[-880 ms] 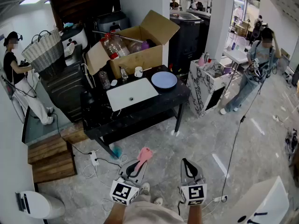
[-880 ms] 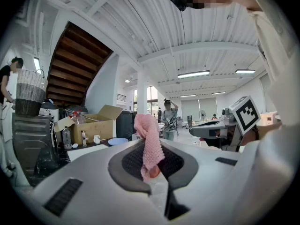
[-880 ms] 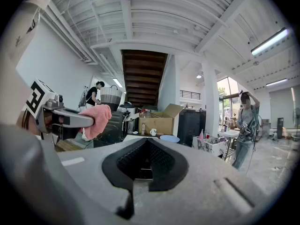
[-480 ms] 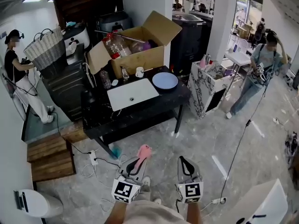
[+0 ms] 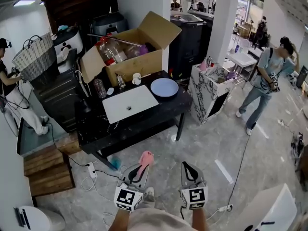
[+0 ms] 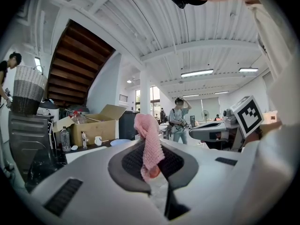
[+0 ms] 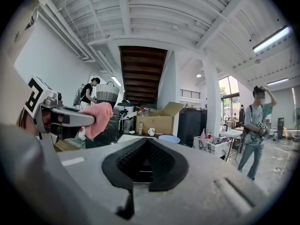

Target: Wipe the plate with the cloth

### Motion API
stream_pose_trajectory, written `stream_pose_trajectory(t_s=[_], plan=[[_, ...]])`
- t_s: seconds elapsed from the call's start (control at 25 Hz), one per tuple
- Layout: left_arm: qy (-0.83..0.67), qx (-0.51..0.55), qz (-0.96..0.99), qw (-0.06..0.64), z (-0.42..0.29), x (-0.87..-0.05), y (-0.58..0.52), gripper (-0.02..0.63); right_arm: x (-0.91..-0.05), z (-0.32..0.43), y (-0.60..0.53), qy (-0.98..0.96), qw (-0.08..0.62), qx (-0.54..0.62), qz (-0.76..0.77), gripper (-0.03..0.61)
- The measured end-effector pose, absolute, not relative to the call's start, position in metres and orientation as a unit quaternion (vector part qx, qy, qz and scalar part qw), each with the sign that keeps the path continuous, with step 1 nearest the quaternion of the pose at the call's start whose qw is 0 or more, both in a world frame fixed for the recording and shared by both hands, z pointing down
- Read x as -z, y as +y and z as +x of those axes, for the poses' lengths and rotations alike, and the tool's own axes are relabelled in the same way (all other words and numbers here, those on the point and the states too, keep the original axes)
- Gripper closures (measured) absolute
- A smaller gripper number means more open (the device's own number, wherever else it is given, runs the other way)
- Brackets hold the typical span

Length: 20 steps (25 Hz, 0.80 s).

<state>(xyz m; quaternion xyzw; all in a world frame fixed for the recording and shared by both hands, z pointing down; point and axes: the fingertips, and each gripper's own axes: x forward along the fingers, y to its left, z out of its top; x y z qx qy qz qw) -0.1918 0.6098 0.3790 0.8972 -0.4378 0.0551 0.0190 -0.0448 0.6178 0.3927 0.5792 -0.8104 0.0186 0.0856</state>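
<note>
A round light-blue plate [image 5: 164,87] lies at the right end of a black table [image 5: 96,129] well ahead of me; it also shows small in the left gripper view as the plate [image 6: 121,142] and in the right gripper view as the plate [image 7: 168,138]. My left gripper [image 5: 142,166] is held low over the floor, shut on a pink cloth [image 5: 146,158] that sticks out past its tips. Up close, the cloth [image 6: 149,139] hangs pinched in the left gripper [image 6: 152,149]. My right gripper [image 5: 186,167] beside it is shut and holds nothing, as the right gripper [image 7: 146,143] shows.
On the table are a white basin [image 5: 130,103], a mug [image 5: 136,79], a bottle [image 5: 100,87] and an open cardboard box [image 5: 130,52]. A marble-patterned cabinet [image 5: 207,93] stands to the right. Cables and a power strip [image 5: 91,170] lie on the floor. A person [image 5: 267,81] walks at right.
The head view has shifted, so the table sits slightly further left. The person at right has stepped along. Both grippers hold the same pose, cloth still in the left.
</note>
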Motion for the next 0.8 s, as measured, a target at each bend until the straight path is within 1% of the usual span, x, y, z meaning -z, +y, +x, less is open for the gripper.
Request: stream_pose_trajectory(t_s=[0.8], plan=[[-0.391, -0.059, 0.918, 0.033, -0.208, -0.386, 0.451, 0.583, -0.398, -0.06, 0.47, -0.776, 0.107, -0.039, 0.62, 0.572]])
